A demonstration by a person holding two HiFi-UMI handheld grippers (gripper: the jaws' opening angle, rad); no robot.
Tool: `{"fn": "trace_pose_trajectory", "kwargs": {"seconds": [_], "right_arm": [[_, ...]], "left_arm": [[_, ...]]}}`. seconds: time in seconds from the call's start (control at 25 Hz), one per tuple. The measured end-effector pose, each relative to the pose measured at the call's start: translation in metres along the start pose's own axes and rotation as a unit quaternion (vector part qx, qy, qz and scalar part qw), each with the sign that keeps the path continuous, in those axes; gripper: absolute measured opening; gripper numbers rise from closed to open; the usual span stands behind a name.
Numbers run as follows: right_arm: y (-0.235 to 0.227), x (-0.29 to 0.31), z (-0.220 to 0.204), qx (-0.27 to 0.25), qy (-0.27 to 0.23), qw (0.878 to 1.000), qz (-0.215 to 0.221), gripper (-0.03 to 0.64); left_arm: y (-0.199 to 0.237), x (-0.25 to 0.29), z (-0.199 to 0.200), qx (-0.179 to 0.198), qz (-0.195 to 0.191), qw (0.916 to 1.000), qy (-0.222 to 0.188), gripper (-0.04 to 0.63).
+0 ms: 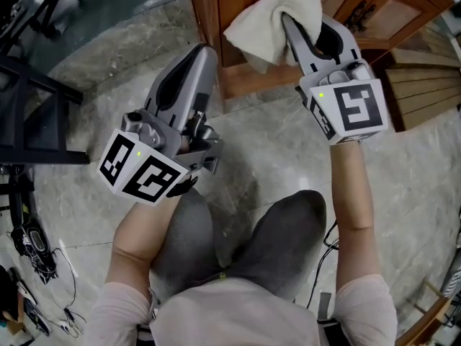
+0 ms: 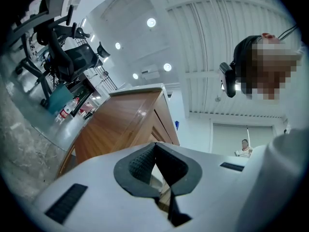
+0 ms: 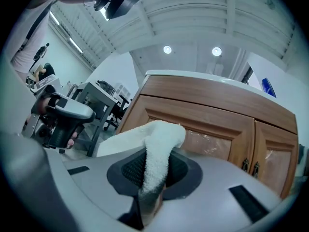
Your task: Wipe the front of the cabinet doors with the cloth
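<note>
Knees in grey trousers sit closest, at 6 o'clock in the head view, above a veined marble floor. Left tongs, at 10 o'clock, are clenched on nothing: their ribbed dark pads meet at the tip, with only cabinet wood showing past them. Right tongs, at 1 o'clock, are clenched on the cloth, a white terry piece pinched through a fold. Its bulk flops out toward 11 o'clock, near the cabinet front; I cannot tell whether it touches. From the drape it looks light, soft and limp, so a pinch through a bunched fold should hold best and leave a loose wad free for rubbing. Doors are varnished brown wood with raised frames, recessed panels and small dark handles. They look hard and smooth, so the cloth will probably glide, with the handles the likeliest snag.
</note>
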State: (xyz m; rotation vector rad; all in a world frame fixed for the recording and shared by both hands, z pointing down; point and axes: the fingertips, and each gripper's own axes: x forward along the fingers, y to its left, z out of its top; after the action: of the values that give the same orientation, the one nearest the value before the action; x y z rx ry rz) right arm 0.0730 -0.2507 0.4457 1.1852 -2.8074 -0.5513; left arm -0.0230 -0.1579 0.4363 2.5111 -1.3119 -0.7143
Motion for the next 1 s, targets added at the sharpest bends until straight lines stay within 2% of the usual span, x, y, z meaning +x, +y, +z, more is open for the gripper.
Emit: {"fn": "trace_pose_trajectory", "kwargs": {"seconds": [0.4, 0.76, 1.0], "right_arm": [[-0.051, -0.018, -0.017, -0.003, 0.024, 0.999, -0.047, 0.071], [-0.104, -0.043, -0.051, -0.013, 0.060, 0.994, -0.095, 0.071], [-0.102, -0.050, -0.048, -0.017, 0.058, 0.994, -0.094, 0.071]], "left_arm": [[-0.004, 0.014, -0.013, -0.010, -0.002, 0.9999, 0.007, 0.018], [-0.012, 0.029, -0.032, -0.014, -0.009, 0.9996, 0.021, 0.018], [-0.012, 0.032, -0.035, -0.017, -0.010, 0.9995, 0.025, 0.018]]}}
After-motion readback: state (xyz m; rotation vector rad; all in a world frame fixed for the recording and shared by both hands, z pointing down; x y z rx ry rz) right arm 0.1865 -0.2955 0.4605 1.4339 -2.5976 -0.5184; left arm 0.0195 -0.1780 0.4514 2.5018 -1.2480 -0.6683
